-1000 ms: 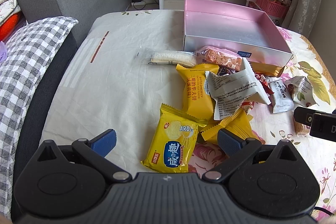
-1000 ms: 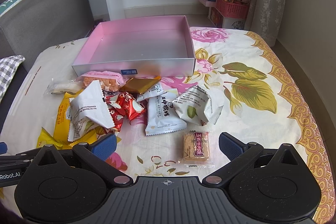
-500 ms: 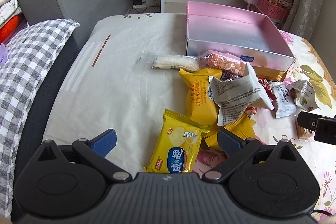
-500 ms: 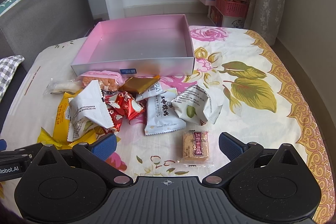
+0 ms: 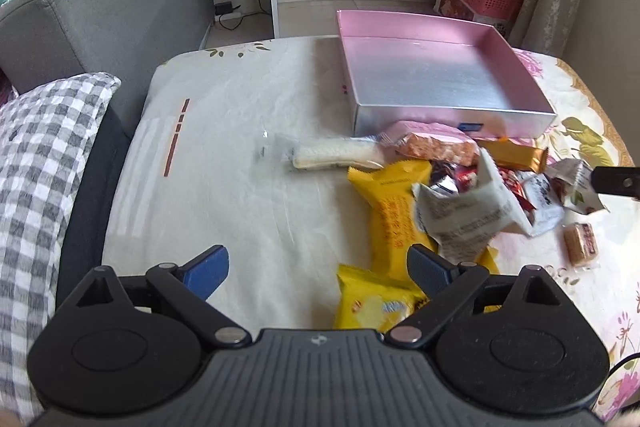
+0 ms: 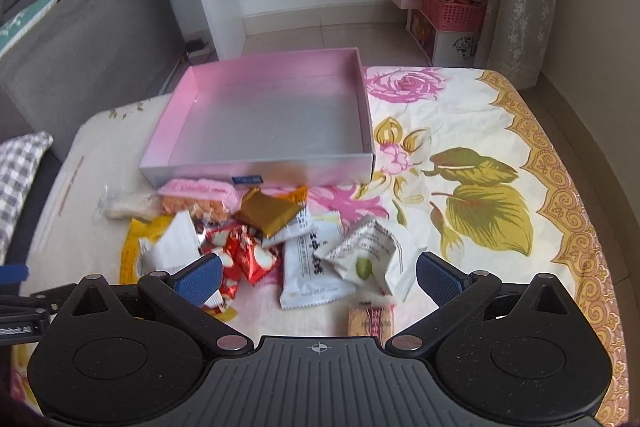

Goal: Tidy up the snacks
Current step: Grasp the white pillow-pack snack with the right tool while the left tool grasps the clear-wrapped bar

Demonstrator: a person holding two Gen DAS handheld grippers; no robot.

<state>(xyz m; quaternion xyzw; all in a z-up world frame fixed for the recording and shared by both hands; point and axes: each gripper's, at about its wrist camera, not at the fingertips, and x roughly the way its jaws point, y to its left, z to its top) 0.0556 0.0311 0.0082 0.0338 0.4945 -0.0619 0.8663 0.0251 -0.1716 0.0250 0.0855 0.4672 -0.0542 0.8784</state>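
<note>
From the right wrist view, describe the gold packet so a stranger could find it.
Start at the pink box. Just before its near wall lies the snack pile; the gold packet sits at the pile's box end, the only plain metallic gold-brown wrapper there.

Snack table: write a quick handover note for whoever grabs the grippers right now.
Left gripper: jaws wide but closing, nothing between the pads, above the yellow packets.
Right gripper: jaws open, empty, over the white packets.
Pink box: on the tablecloth, nothing in it.
Snacks: all piled in front of the box; one small biscuit lies apart, nearest the right gripper.
Done: nothing boxed.
Left: move every snack into the box.
</note>
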